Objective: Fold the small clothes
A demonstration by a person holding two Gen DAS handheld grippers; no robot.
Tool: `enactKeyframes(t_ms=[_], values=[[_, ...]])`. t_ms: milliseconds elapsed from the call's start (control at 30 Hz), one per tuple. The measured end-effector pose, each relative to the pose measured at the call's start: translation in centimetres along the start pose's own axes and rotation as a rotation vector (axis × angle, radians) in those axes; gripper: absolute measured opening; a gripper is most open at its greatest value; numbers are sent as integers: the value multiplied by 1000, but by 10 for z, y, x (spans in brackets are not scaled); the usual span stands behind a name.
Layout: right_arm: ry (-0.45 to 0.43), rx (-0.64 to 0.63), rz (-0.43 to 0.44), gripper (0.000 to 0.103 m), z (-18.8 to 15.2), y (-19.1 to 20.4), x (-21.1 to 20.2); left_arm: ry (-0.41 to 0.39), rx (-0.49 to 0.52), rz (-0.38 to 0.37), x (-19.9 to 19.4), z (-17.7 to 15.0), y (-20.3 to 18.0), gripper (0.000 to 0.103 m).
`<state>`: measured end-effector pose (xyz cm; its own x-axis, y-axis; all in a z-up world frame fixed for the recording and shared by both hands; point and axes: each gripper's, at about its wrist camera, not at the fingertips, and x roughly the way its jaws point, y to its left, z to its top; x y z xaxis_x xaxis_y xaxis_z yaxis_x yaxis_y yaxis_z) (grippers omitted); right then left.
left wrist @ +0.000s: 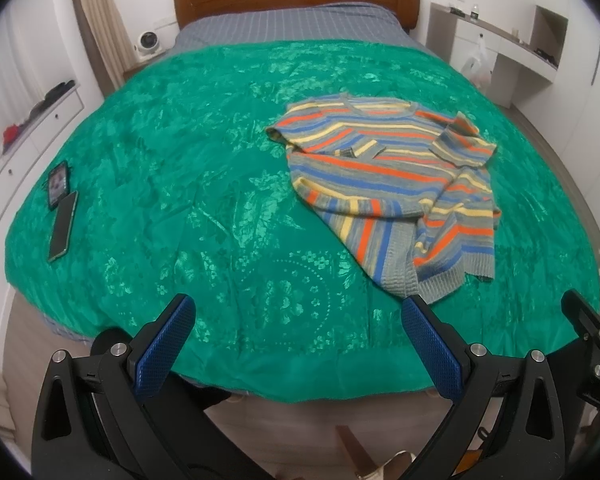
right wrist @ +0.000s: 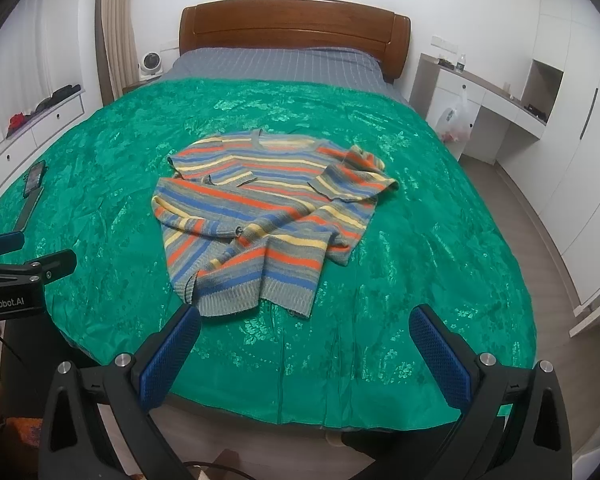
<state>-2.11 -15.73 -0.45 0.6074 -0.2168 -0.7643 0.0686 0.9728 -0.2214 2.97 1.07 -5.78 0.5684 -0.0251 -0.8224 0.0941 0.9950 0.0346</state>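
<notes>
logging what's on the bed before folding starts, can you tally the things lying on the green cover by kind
striped sweater: 1, crumpled, sleeves folded across the body
phones: 2, near the cover's left edge, one overlapping the other
total: 3 things on the green cover

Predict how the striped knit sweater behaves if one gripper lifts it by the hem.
The striped knit sweater is probably floppy: it lies rumpled, sleeves folded over its body. Lifted at one point, the rest would likely drape and drag. The shiny green satin bedspread looks slick, so it may slide.
</notes>
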Motion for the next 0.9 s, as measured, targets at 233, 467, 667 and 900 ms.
enactKeyframes(t_ms=[233,467,667,900], values=[[9,4,2,103,1,0,1,-4,13,-8,-1,-3,-1,103],[11,-7,9,103,0,2,4,5,14,-21,1,-5,-2,103],[11,-4,8,103,-1,3,5,9,3,-39,2,-6,2,103],[6,15,-6,103,-4,-11,6,35,-87,-112,19,-5,30,103]])
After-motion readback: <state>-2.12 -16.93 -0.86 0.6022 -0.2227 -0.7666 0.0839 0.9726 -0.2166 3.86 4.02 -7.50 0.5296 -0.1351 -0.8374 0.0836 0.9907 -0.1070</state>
